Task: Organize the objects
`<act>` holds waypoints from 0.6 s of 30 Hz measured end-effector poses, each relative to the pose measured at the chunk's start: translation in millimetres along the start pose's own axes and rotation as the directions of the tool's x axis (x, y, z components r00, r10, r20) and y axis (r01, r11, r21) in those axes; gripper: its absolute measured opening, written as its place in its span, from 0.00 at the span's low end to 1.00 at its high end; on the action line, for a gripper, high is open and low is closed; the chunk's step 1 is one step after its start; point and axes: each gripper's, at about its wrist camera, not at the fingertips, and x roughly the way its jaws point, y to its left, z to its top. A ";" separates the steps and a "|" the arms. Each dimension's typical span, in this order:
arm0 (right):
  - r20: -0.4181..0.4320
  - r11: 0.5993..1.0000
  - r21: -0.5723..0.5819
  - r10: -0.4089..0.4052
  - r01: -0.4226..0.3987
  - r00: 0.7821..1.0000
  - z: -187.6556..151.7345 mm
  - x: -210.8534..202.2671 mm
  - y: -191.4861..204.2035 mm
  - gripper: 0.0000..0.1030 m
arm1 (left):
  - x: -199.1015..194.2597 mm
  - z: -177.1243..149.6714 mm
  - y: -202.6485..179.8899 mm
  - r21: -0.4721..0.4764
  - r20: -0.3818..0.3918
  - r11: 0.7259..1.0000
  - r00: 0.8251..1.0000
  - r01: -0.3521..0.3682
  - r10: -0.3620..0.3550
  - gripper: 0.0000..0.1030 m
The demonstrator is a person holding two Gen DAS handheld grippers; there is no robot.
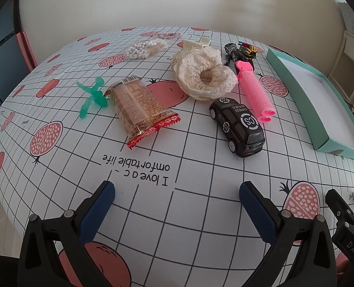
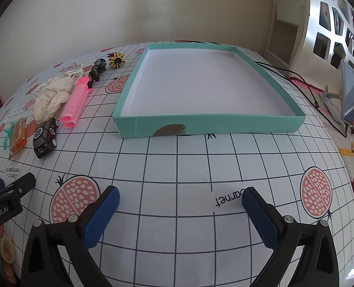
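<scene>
My left gripper (image 1: 177,191): blue-padded fingers spread wide apart, empty, hovering over the near edge of the grid-and-pomegranate printed tablecloth (image 1: 188,215).
My right gripper (image 2: 180,197): fingers likewise wide apart, holding nothing, above the near edge of the cloth, beside my left one.
Shallow teal cardboard box with white inside (image 2: 212,125): straight ahead of my right gripper, toward the far right of the table; from my left gripper it sits far to the right.
Black toy car with white round logos (image 1: 238,126): closest thing to my left gripper, ahead and slightly right, well apart from the fingers.
Pink ribbed plastic hair roller (image 1: 254,93): just beyond the car, between it and the box.
Cream lace scrunchie (image 1: 204,76): behind the car, touching the roller's left side.
Clear red-edged snack packet (image 1: 141,110): ahead and left of my left gripper.
Green translucent plastic toy (image 1: 93,96): touching the packet's left side.
Bag of white cotton swabs (image 1: 145,47): near the far edge.
Small dark toy figure (image 1: 233,52): far edge, behind the roller.
</scene>
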 end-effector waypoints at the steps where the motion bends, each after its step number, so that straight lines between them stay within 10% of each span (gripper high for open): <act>1: 0.000 1.000 0.000 0.000 0.000 1.000 -0.5 0.0 0.1 1.00 | 0.1 -0.3 0.0 0.000 0.001 1.000 1.000 0.000 0.000 1.00; 18: 0.001 1.000 0.001 0.001 -0.001 1.000 -0.1 -0.1 -0.1 1.00 | -0.8 -0.6 0.7 0.000 -0.001 1.000 1.000 0.002 -0.002 1.00</act>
